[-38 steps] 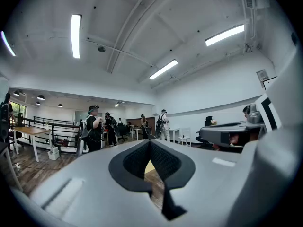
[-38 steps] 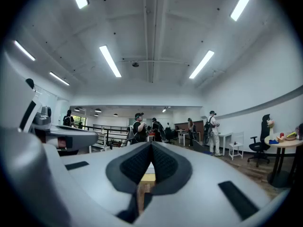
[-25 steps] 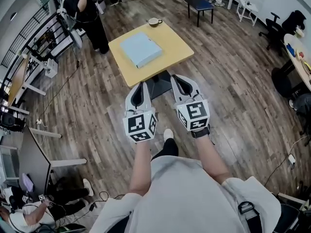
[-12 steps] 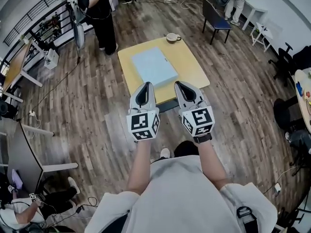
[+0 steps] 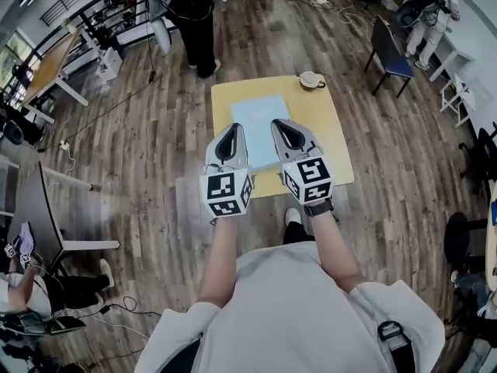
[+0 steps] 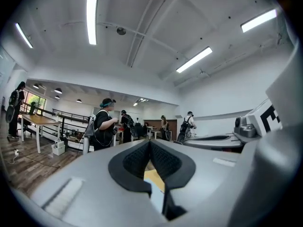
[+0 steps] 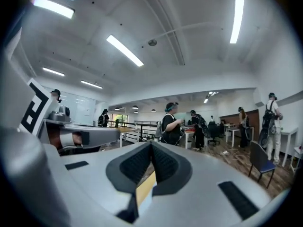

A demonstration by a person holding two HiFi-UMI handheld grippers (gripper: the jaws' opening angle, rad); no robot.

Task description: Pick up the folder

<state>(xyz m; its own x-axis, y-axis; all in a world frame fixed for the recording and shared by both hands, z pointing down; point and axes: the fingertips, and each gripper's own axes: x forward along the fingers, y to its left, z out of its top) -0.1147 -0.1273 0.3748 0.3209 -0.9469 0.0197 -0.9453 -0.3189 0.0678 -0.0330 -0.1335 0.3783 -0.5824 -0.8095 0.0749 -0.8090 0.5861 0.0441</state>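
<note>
The pale blue rectangular folder (image 5: 260, 113) lies flat near the middle of the square yellow wooden table (image 5: 330, 142), with nothing gripping it. In the head view both tools hover above the table's near half. The left gripper (image 5: 231, 129) sits over the folder's left edge and the right gripper (image 5: 279, 124) over its right part, so the folder shows between them.

Each gripper's jaws are clenched together with nothing between them. The left gripper view shows the left gripper (image 6: 150, 148) with its dark ribbed pads meeting. The right gripper view shows the right gripper (image 7: 151, 150) the same way.

The only print in view is the black-and-white square patterns on the marker cubes (image 5: 225, 194).

A pale cup on a saucer (image 5: 312, 79) stands at the table's far right corner, seen only from the head view. That view also gives the brown plank floor (image 5: 155, 154) and a dark blue chair (image 5: 386, 49).

The gripper views catch only slivers of yellow and pale blue beneath the jaws. They show instead the white ceiling with strip lights (image 6: 92, 18) and a standing person in black (image 7: 170, 124) wearing a backpack.
</note>
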